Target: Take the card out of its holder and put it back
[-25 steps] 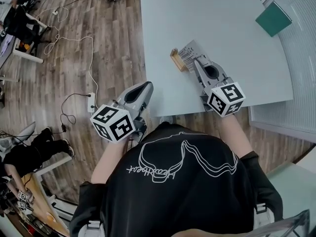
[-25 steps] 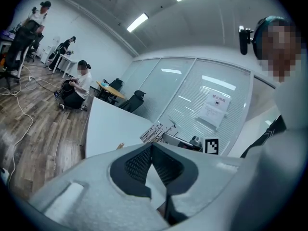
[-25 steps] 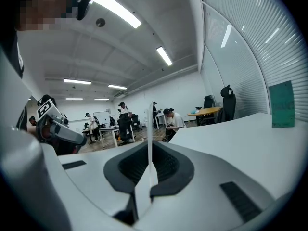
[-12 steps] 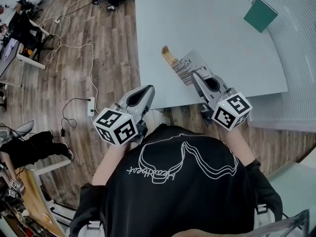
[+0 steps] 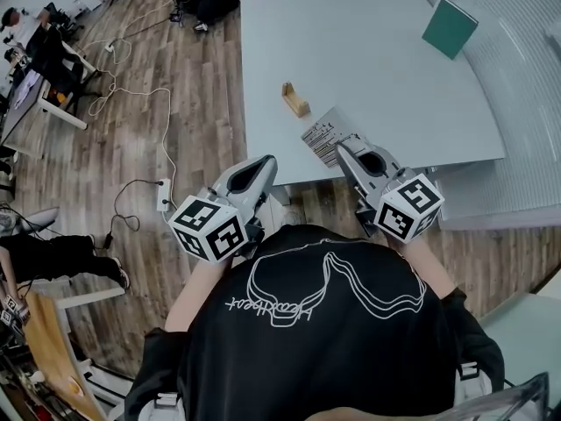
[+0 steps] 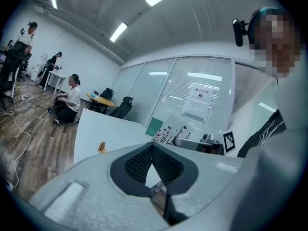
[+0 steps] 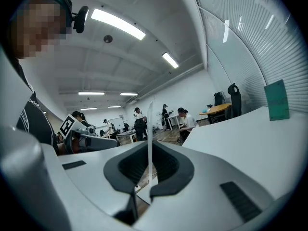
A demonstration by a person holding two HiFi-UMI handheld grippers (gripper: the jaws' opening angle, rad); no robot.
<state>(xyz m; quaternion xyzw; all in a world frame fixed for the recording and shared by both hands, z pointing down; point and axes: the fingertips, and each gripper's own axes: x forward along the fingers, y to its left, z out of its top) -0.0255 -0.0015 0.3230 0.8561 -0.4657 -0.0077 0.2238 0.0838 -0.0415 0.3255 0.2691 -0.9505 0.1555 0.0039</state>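
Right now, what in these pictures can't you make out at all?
- Print on the card: too small to read in the head view, and the right gripper view sees the card edge-on.
- Slot of the wooden holder: too small in the head view, and tiny and far off in the left gripper view.
- Green object: too small in every view to tell whether it is a book, a folder or something else.
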